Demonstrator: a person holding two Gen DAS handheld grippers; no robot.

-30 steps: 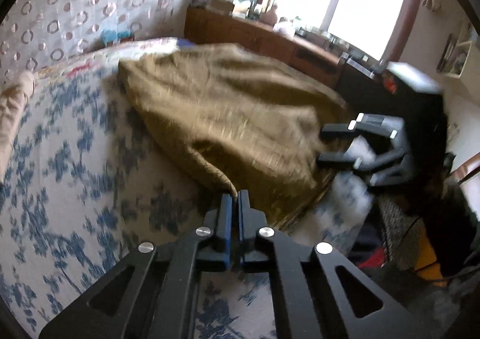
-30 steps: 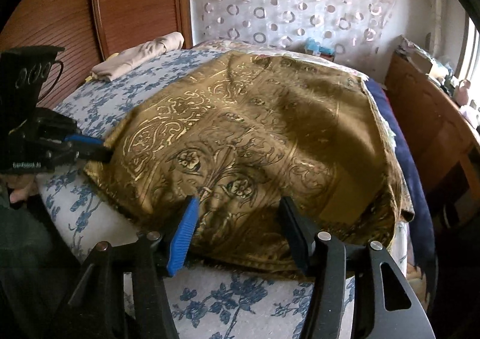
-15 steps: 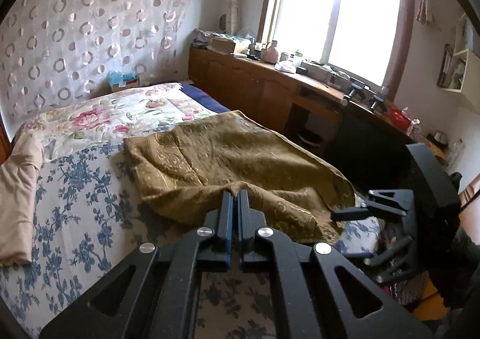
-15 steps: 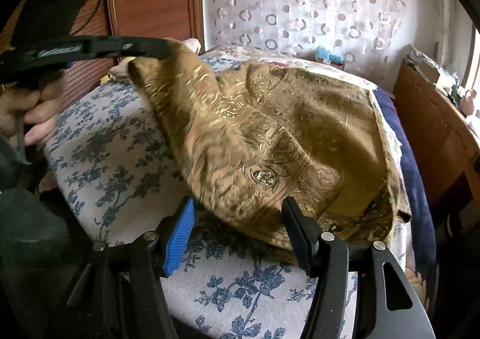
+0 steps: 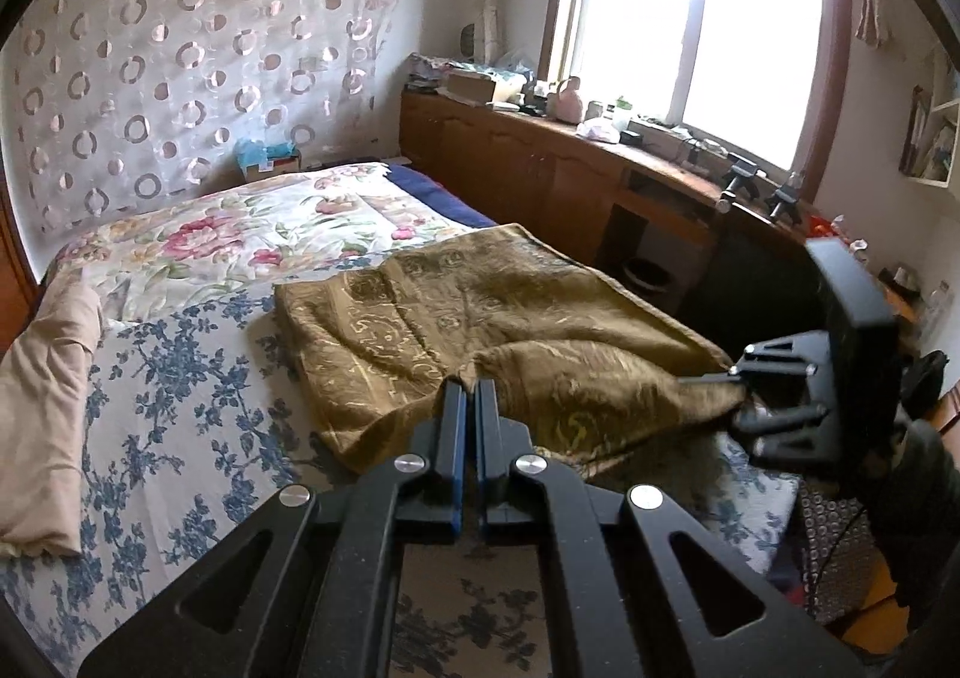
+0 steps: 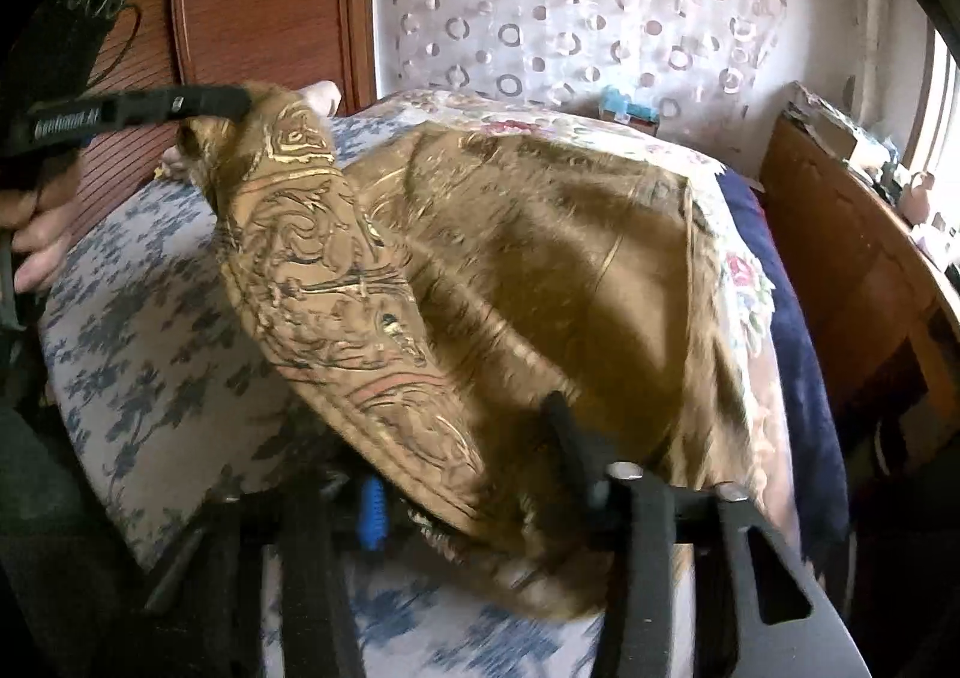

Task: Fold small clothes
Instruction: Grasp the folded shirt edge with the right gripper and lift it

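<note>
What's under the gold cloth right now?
The gold cloth lies on the bed: blue-flowered sheet at its near side, a floral quilt beyond. Anything beneath its middle is covered.

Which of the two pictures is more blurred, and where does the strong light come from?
The right wrist view is more blurred: the gold cloth and the right gripper smear, mostly low in the picture. The left wrist view is sharp, but the window is washed out white by daylight, and the left gripper stands dark in front. Both views bend straight lines near their edges.
</note>
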